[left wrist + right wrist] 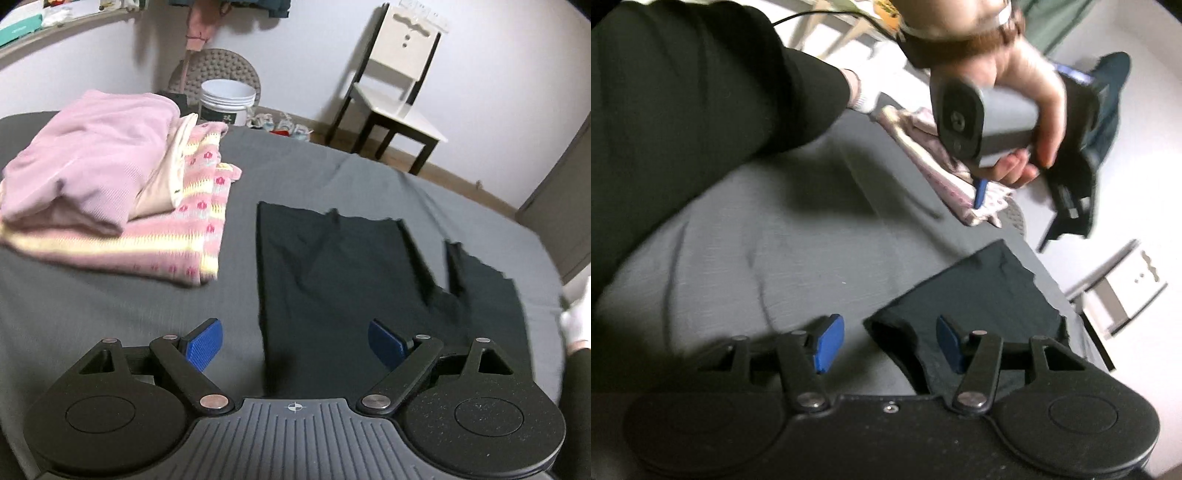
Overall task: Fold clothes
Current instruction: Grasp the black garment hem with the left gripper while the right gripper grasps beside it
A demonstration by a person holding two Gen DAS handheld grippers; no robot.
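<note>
A black garment (351,277) lies flat on the grey bed sheet (110,314). My left gripper (295,345) is open just above the garment's near left edge, which runs between its blue pads (205,345). In the right wrist view, the black garment (979,295) reaches toward me. One of its corners sits between the spread fingers of my open right gripper (890,343). I cannot tell whether either gripper touches the cloth. A bare hand holds the left gripper's handle (990,118) farther back.
A stack of folded pink clothes (110,184) sits at the bed's far left and is also visible as the pink stack (945,177). Beyond the bed stand a white bucket (227,101) and a chair (395,92). A white-gloved hand (576,321) is at the right edge, and a dark sleeve (683,92) fills the upper left.
</note>
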